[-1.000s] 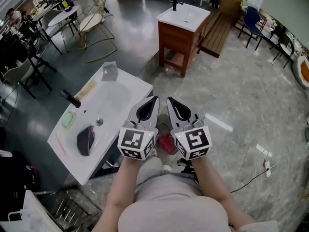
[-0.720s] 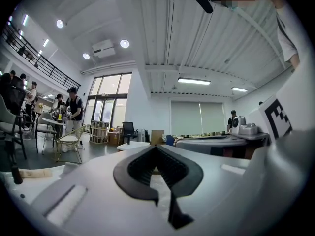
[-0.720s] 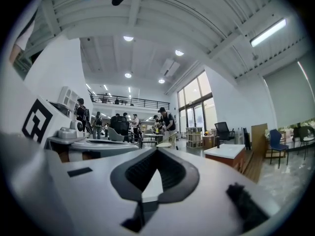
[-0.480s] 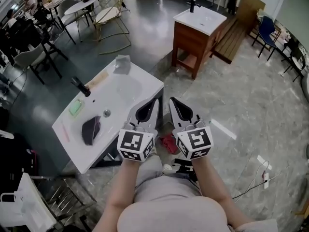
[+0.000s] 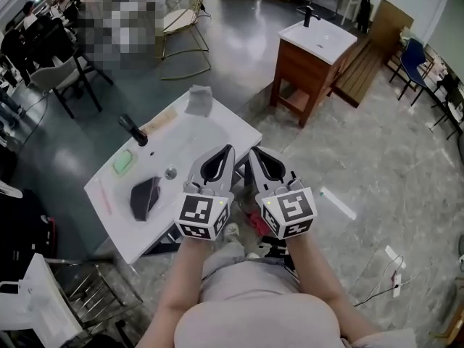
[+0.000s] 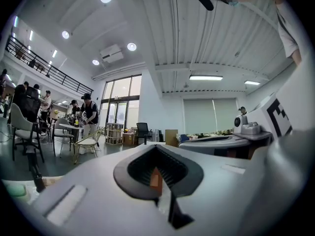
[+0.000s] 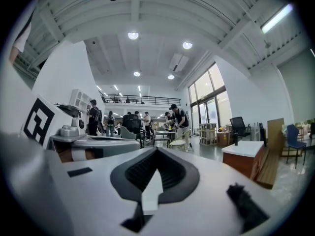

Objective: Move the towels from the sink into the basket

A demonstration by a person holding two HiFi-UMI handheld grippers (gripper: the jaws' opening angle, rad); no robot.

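Two grippers, left gripper [image 5: 228, 152] and right gripper [image 5: 255, 154], fingers together, empty, near white sink worktop [image 5: 217, 125] edge. In its basin lies dark grey crumpled towel [image 5: 145, 196]. Risk: reaching with fingers unopened just shoves towel toward black tap [image 5: 134, 130].

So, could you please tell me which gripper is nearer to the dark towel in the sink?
Left. The left gripper shows to the right of the towel, over the right part of the sink; the right gripper is beside it, farther from the towel.
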